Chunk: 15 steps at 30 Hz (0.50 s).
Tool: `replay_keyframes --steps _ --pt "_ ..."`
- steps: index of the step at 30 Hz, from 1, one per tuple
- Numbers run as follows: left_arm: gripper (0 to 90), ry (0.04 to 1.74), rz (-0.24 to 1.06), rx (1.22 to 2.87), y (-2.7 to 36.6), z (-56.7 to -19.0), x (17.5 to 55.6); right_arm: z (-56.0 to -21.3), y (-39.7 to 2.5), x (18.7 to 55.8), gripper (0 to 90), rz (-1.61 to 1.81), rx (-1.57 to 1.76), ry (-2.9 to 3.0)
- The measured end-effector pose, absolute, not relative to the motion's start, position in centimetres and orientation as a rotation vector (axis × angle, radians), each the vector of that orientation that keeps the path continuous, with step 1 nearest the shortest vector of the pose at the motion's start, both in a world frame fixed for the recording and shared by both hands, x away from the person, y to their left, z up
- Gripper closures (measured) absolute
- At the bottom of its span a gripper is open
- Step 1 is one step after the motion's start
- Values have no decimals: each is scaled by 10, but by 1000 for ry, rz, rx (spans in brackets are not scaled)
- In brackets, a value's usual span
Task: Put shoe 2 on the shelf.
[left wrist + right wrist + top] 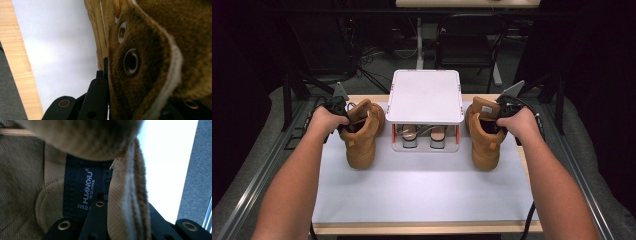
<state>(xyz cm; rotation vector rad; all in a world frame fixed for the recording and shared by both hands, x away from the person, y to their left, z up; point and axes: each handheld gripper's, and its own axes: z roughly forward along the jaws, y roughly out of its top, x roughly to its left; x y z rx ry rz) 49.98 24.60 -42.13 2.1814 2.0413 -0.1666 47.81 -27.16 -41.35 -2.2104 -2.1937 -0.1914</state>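
A pair of tan suede work boots is being handled, one boot to each claw. The left boot [361,132] is gripped at its collar by the left claw [343,116]; in the left gripper view the eyelet flap [140,67] is seen pinched between the black jaws, so that claw is clamped on the boot's upper. The right boot [484,135] is held the same way by the right claw [501,117]; in the right gripper view the padded collar edge [127,202] is caught between the jaws, with the black size label [85,192] visible inside the boot.

Both boots are seen on the white mat [422,190] that covers the wooden surface [427,228], toes pointing toward the person, one on either side of the white shoe rack [425,97]. Whether the soles rest fully on the mat or are just lifted cannot be told.

As to progress: both grasps are judged secure, but nothing has been placed yet. The top shelf of the rack is bare, and it is judged to be the likely destination for the boots. Lifting, carrying inward and setting down remain to be done.

In the rack's lower compartment a pair of heeled sandals [424,136] is stored, side by side, so that level is taken and seems too low for boots anyway.
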Motion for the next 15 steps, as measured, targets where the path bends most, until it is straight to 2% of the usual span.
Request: replay_keyframes --steps 9,15 --pt "863 2094 -195 2117 248 -415 515 -417 -272 497 863 -204 -2274 -2129" --pt "863 2071 -184 2112 245 -403 523 -414 -275 508 863 -196 -2273 -2109"
